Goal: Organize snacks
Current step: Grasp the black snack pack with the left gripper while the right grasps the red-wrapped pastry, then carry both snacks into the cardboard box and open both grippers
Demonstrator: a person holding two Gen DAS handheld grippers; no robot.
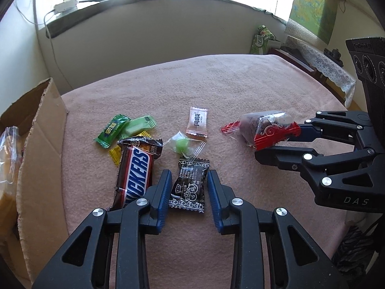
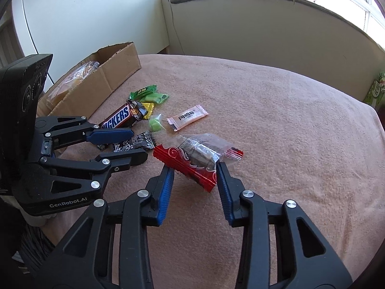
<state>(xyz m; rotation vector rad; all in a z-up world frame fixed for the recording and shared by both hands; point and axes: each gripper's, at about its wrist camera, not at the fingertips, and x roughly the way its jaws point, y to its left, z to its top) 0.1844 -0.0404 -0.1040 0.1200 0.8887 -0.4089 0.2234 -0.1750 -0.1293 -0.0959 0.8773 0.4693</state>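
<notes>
A black patterned snack packet (image 1: 189, 185) lies on the pink cloth between the blue pads of my left gripper (image 1: 189, 175), which touch both its sides; the gripper is shut on it. To the right, my right gripper (image 2: 195, 171) is shut on a red-and-clear packet (image 2: 192, 159) with a dark sweet inside, one pad against each side. In the left wrist view that packet (image 1: 267, 126) sits tilted at the right gripper's (image 1: 276, 142) fingertips. A Snickers bar (image 1: 134, 175) lies just left of the left gripper.
Two green candies (image 1: 113, 130), a yellow one (image 1: 115, 155), a clear-wrapped green sweet (image 1: 181, 144) and a pink sachet (image 1: 197, 124) lie beyond the grippers. An open cardboard box (image 1: 41, 130) holding a clear bag (image 1: 7, 154) stands at the left edge. The pink-clothed table (image 1: 216, 84) ends near a wall.
</notes>
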